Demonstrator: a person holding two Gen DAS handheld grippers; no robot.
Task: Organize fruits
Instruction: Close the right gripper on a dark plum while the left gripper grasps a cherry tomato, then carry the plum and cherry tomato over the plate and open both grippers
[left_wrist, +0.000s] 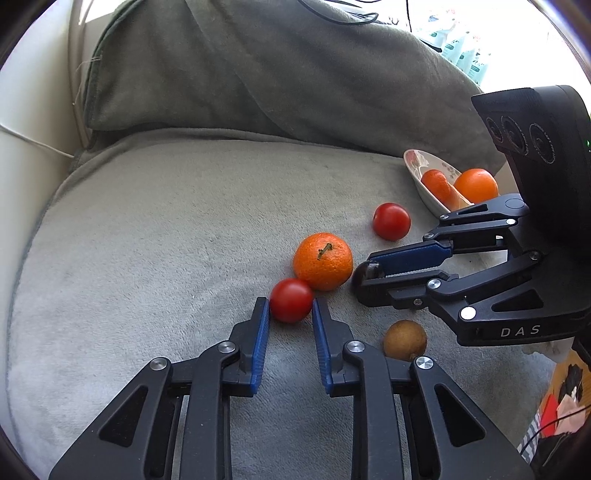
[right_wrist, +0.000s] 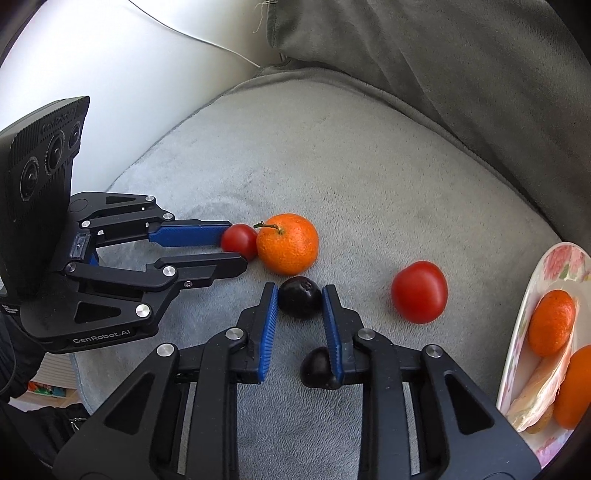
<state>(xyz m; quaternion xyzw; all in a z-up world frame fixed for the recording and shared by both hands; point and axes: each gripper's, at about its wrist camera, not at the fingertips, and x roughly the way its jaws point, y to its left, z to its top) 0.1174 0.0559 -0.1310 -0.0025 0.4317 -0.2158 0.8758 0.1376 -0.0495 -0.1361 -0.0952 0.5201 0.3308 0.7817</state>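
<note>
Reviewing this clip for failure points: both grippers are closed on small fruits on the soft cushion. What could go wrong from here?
1. The left gripper pinches the red tomato touching the stemmed orange; lifting may roll the orange.
2. The right gripper grips the dark fruit near its fingertips; it may slip out.

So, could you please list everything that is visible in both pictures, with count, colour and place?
tomato: three, red; one between the left fingers, one loose near the dish
mandarin: one, orange, with stem, touching the gripped tomato
dark fruit: two, near black; one between the right fingers, one by the right pad
brown fruit: one, near the left gripper
dish: one, white, floral; holds two orange fruits
cushion: grey, under everything
left gripper: shut on a tomato
right gripper: shut on a dark fruit
</note>
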